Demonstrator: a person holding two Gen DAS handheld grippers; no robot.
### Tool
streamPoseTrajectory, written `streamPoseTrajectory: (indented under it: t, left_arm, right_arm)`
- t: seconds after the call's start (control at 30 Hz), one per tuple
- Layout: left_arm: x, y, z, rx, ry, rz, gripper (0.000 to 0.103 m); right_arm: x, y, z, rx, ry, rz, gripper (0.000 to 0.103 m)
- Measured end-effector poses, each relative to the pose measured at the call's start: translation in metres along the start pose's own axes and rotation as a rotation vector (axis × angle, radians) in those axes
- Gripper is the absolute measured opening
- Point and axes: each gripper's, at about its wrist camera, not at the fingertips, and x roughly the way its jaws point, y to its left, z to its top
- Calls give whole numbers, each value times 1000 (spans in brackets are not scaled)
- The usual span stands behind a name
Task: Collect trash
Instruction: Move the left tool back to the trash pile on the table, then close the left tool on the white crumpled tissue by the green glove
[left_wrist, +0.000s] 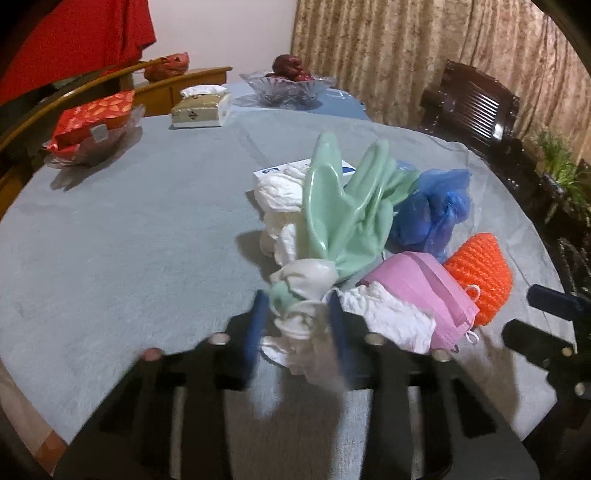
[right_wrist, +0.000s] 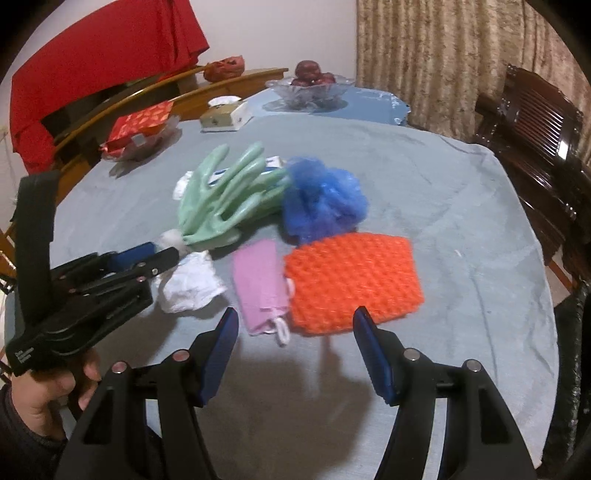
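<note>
The left claw (left_wrist: 297, 317) pinches the white cuff end of the green rubber glove (left_wrist: 343, 206), its blue pads closed against the bunched fabric — a sensible hold, since the cuff is the narrowest, softest part and the stiff fingers can trail behind. The glove's fingers point away across the grey-covered surface (left_wrist: 129, 229), draped partly over a crumpled white tissue (left_wrist: 280, 195).

The right claw (right_wrist: 295, 332) stands spread with nothing between its pads, poised just short of the pink face mask (right_wrist: 260, 286) and the orange knitted pad (right_wrist: 351, 280), which lie side by side and touching. A second white tissue wad (right_wrist: 190, 282) sits beside the mask, and a blue plastic bag (right_wrist: 321, 199) is bunched behind the pad. The litter is gathered in one cluster near the middle — likely so each claw can take a piece without crossing the other.
</note>
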Motion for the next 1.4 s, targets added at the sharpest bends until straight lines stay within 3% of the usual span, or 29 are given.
streamPoseTrajectory:
  t: [0.37,0.57,0.73,0.9,1.1,1.17,1.37,1.4]
  left_arm:
    - [-44,23,-8,-62,-90,-24,15]
    - [-39,30,-27,-60,-25,-29,8]
    - [-42,29,-27,-40,-18,-41,26]
    - [-35,27,-23,-4,-16,-18,36]
    - [-22,37,-23,-26,3,20,36]
    - [-20,42,-22,-57,8,-9,36]
    - [-9,33,-22,-17,31,-13,39]
    - [-9,34,-21,-24,29,-6,30]
  right_arm:
    - [2,6,5,-7,-7,-16,63]
    - [2,-29,5,57,-5,-60,64]
    - [4,-46,11,77,-11,-76,64]
    - [7,-51,10,69,-10,-78,64]
    - [10,-53,11,78,-10,-74,64]
    - [11,-52,11,73,-9,-76,64]
    - [15,-55,12,78,1,-82,64]
    - [15,-54,12,75,2,-83,64]
